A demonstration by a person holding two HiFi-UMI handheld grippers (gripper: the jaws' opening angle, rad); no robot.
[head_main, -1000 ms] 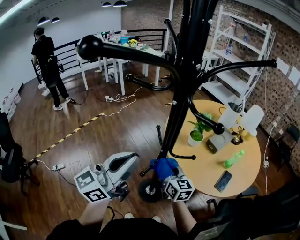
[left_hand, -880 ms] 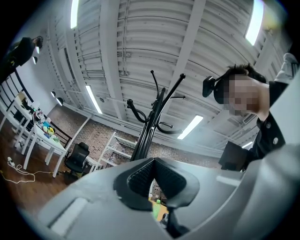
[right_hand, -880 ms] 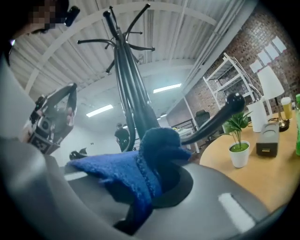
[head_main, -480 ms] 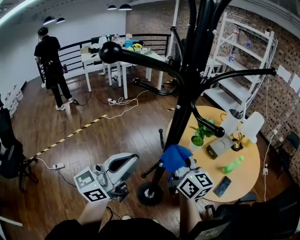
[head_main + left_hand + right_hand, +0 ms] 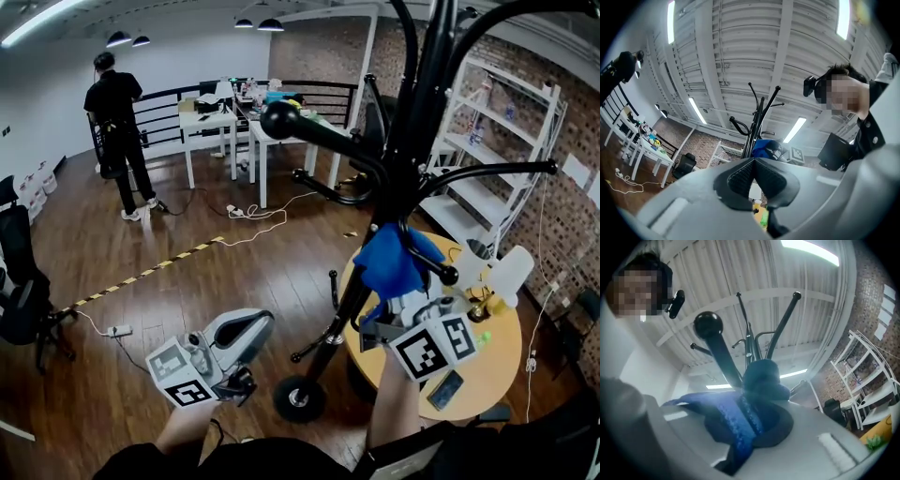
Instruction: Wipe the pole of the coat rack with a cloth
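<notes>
Right tongs (image 5: 757, 416) grip a blue cloth (image 5: 392, 258), bunched against the black pole (image 5: 419, 131) of the coat rack. The pole stands upright on the wooden floor (image 5: 234, 272), its long axis vertical, beside a round yellow surface (image 5: 492, 370). The cloth sits partway up the pole, below the hook arms. Left tongs (image 5: 753, 161), closed and empty, are held low, apart from the pole.

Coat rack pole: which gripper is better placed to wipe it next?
Right. The right gripper is shut on the blue cloth, held against the pole; the left gripper is shut, empty, low and apart from it.
</notes>
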